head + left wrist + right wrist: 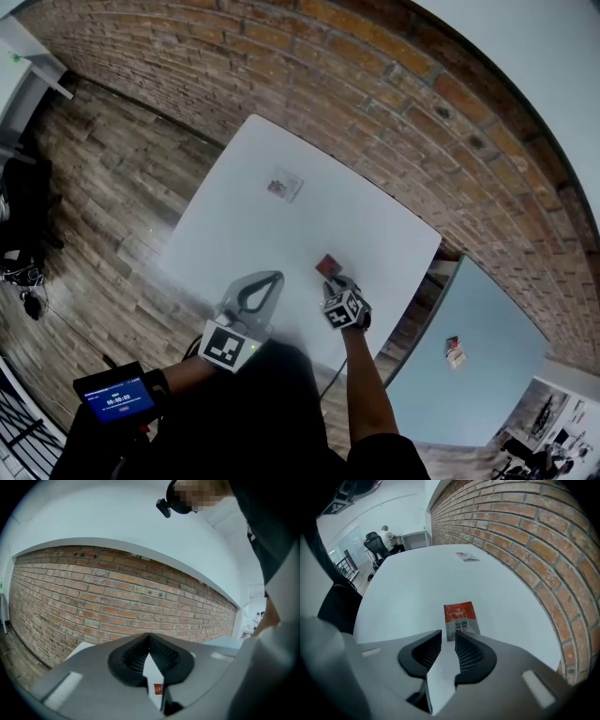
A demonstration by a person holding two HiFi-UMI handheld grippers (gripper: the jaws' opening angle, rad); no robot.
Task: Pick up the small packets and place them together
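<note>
Jaws parted, the right gripper (448, 637) was poised just short of the red packet (460, 618), mid-frame on the white table (408, 588); the left gripper (150, 644) was pressed shut. The flat packet might be shoved, not pinched, if its near edge were struck.

The near edge of the small red foil packet (460, 617) is hidden behind the jaws of my right gripper (448, 638), so I cannot tell whether they touch it. The pale flat packet (467, 557) farther along the white tabletop (408, 588) is too small for me to read its print. Behind the jaws of my left gripper (150, 637) a tiny red patch (158, 689) shows, and I cannot tell what it is.
</note>
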